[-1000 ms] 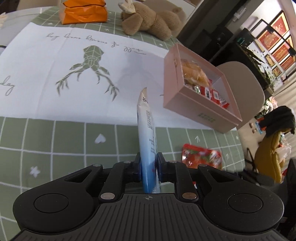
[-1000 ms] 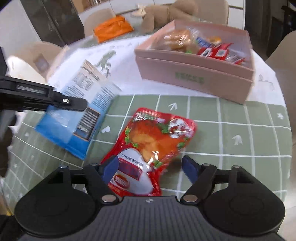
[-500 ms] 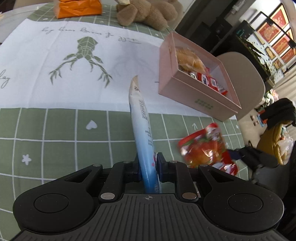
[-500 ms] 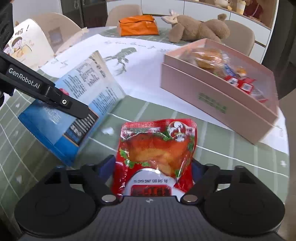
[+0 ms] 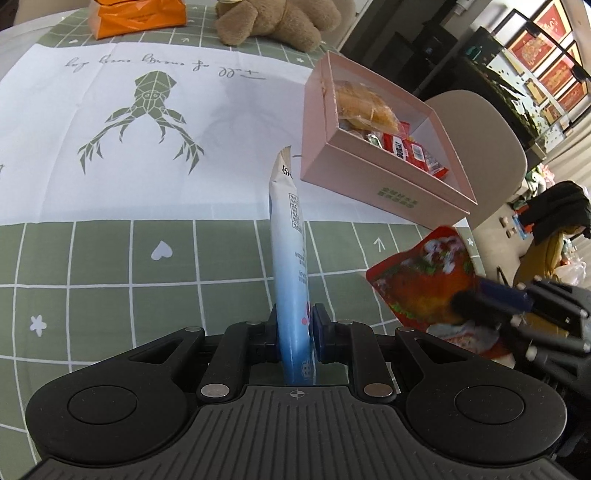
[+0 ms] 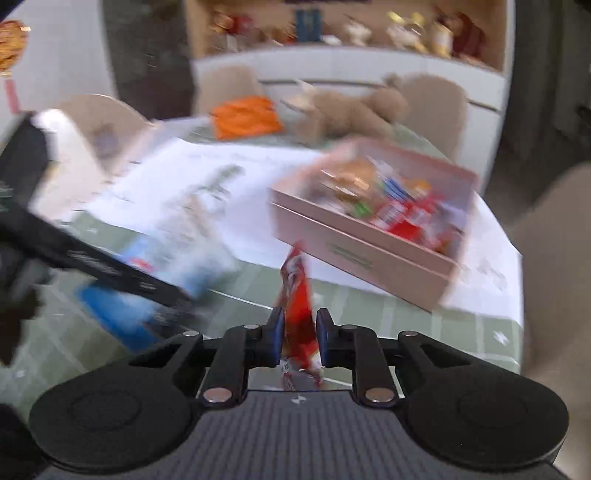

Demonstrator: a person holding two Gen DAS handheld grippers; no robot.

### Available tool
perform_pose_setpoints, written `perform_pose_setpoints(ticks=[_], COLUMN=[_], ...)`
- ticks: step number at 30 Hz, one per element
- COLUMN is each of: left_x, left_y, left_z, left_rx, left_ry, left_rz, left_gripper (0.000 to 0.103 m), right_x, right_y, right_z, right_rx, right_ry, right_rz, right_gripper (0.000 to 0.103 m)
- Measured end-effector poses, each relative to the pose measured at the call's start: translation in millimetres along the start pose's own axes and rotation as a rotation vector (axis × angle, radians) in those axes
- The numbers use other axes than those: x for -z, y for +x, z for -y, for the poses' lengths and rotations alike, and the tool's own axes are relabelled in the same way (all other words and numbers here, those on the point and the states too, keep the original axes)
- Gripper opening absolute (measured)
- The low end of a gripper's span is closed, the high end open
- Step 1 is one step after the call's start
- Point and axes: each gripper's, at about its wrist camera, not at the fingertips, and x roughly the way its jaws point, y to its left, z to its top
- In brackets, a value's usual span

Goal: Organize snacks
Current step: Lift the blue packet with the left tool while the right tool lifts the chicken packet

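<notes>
Since half a second ago the red snack pouch (image 6: pixel 297 295) has come up off the green checked tablecloth (image 5: pixel 110 266) and now stands edge-on between the right gripper (image 6: pixel 298 336) pads, where earlier it lay flat with the jaws spread wide on either side of it. Going from the left of the left wrist view, an orange packet (image 5: pixel 136 16) lies at the far edge of the table, with a brown plush toy (image 5: pixel 273 20) just beside it, and a white cloth printed with a green antlered figure (image 5: pixel 147 110) covers the middle. At the centre, the left gripper (image 5: pixel 298 330) has its jaws closed tight on the lower end of a blue-and-white snack bag (image 5: pixel 290 236), which stands upright on its edge above the tablecloth, its top reaching toward the near corner of the pink box (image 5: pixel 369 181). That box sits on the white cloth, open at the top, with a bag of golden snacks and several small red packets inside. Further right, the red pouch hangs in the air in front of the box's near right corner, pinched at its lower end by the right gripper's fingers (image 5: pixel 495 295). The right wrist view is heavily motion-blurred, but the pouch shows clearly clamped between the narrowed jaws, with the pink box ahead and to the right
</notes>
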Motion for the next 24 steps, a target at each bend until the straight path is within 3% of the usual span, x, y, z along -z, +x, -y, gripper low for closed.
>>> perform_pose_setpoints(ticks=[5, 9, 11, 24], left_x=[0.9, -3.4, -7.3, -3.0], left_y=[-0.7, 4.0, 7.3, 2.6], left_z=[-1.3, 2.7, 4.0, 13.0], left_rx=[0.001, 0.001, 0.003, 0.202], left_ry=[0.001, 0.018, 0.026, 0.007], left_rz=[0.002, 0.008, 0.021, 0.038], left_gripper=[0.019, 0.019, 0.019, 0.016], right_x=[3.8, 14.4, 16.2, 10.3], right_y=[24.2, 47.8, 49.2, 22.6], right_z=[-11.4, -6.3, -1.4, 24.4], right_rx=[-0.048, -0.004, 0.018, -0.002], right_ry=[-0.018, 0.009, 0.038, 0.173], right_rz=[-0.053, -0.129, -0.136, -0.113], right_gripper=[0.031, 0.03, 0.023, 0.021])
